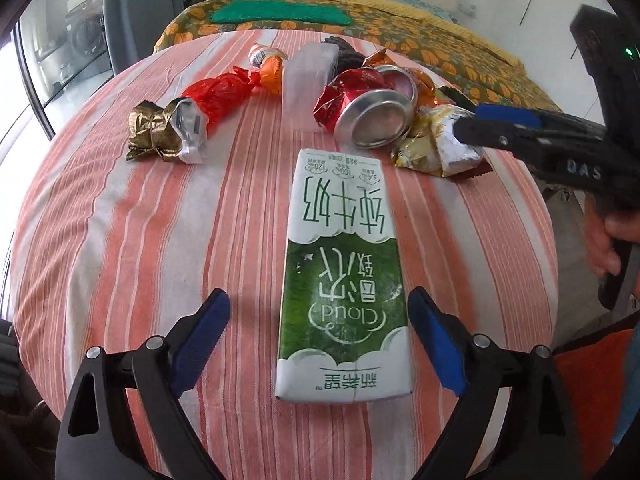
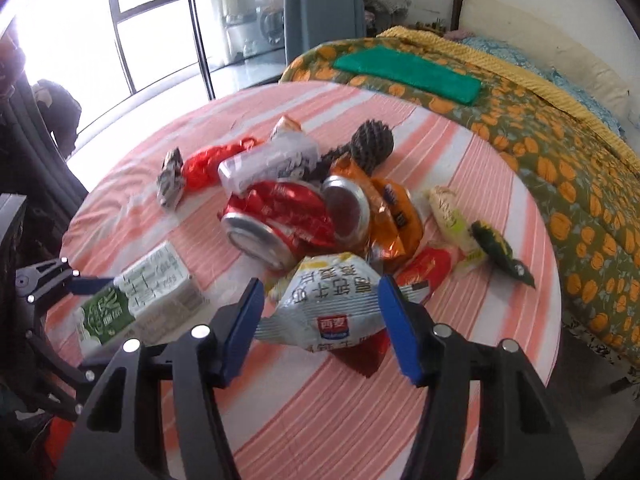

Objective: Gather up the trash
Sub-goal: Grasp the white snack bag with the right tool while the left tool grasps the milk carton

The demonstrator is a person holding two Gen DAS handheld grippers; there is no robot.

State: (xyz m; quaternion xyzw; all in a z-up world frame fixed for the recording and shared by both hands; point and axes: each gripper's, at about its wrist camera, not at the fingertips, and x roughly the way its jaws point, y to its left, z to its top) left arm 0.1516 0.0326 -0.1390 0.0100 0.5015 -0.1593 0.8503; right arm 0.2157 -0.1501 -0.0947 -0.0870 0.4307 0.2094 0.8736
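Left gripper (image 1: 320, 340) jaws wide astride milk carton (image 1: 344, 280); right gripper (image 2: 320, 320) jaws pinch white packet (image 2: 332, 304) beside crushed can (image 2: 280, 224).

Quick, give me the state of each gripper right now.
Left gripper: open, jaws either side of the milk carton, not touching.
Right gripper: jaws around the white snack packet; grip cannot be told.

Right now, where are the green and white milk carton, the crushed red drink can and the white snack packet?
Milk carton (image 1: 342, 280), left wrist view, its green face.
Crushed red can (image 2: 280, 224), right wrist view, its dented side.
White snack packet (image 2: 332, 304), right wrist view, its printed front.
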